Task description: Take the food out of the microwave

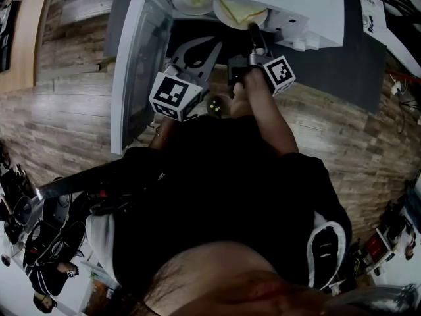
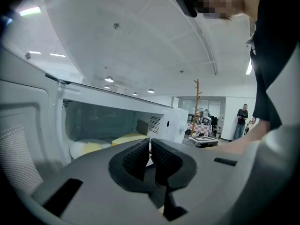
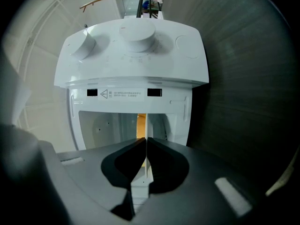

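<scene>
The white microwave (image 1: 299, 5) stands open, its door (image 1: 135, 71) swung out to the left. Inside it lies a white plate (image 1: 240, 13) of pale yellow food (image 2: 126, 138), with a second pale round dish (image 1: 191, 5) to its left. My right gripper (image 1: 253, 26) reaches into the opening. It is shut on the plate's thin white rim (image 3: 146, 165), which shows edge-on between the pads in the right gripper view. My left gripper (image 1: 212, 43) hovers just outside the opening, lower and to the left. Its jaws (image 2: 150, 142) are shut with nothing between them.
The microwave's control panel with two knobs (image 3: 136, 34) fills the top of the right gripper view. A dark counter (image 1: 342, 64) and wood-look surface (image 1: 72, 117) surround the microwave. People stand far off in the room (image 2: 242, 118). My own dark torso fills the lower head view.
</scene>
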Demonstrator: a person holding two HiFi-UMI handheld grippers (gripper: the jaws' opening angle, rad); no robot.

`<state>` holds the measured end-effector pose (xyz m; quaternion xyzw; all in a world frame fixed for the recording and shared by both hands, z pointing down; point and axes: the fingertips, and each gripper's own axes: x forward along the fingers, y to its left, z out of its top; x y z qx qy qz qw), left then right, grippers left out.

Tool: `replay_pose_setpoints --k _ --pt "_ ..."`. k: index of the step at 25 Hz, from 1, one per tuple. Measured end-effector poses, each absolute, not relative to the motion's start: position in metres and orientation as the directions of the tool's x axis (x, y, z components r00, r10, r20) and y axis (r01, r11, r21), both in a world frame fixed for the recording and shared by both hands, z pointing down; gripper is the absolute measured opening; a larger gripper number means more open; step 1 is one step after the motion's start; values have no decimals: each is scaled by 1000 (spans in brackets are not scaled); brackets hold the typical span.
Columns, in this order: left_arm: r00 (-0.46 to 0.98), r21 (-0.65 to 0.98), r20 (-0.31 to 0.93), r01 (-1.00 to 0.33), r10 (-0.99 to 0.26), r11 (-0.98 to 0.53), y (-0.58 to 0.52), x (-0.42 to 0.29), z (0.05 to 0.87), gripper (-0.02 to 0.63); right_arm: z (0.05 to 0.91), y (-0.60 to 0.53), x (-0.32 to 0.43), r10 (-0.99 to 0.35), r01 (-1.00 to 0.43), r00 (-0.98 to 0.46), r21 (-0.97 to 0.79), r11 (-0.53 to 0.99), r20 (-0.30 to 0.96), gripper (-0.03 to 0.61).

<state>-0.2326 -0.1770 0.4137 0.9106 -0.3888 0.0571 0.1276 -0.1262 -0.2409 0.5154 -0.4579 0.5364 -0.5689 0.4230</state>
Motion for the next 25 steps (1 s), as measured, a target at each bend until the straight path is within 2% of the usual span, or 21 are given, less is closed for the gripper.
replay_pose_setpoints --k 25 --pt "709 166 188 -705 -679 -690 -138 -245 411 11 503 -193 -140 -971 -57 -240 -998 2 12 9"
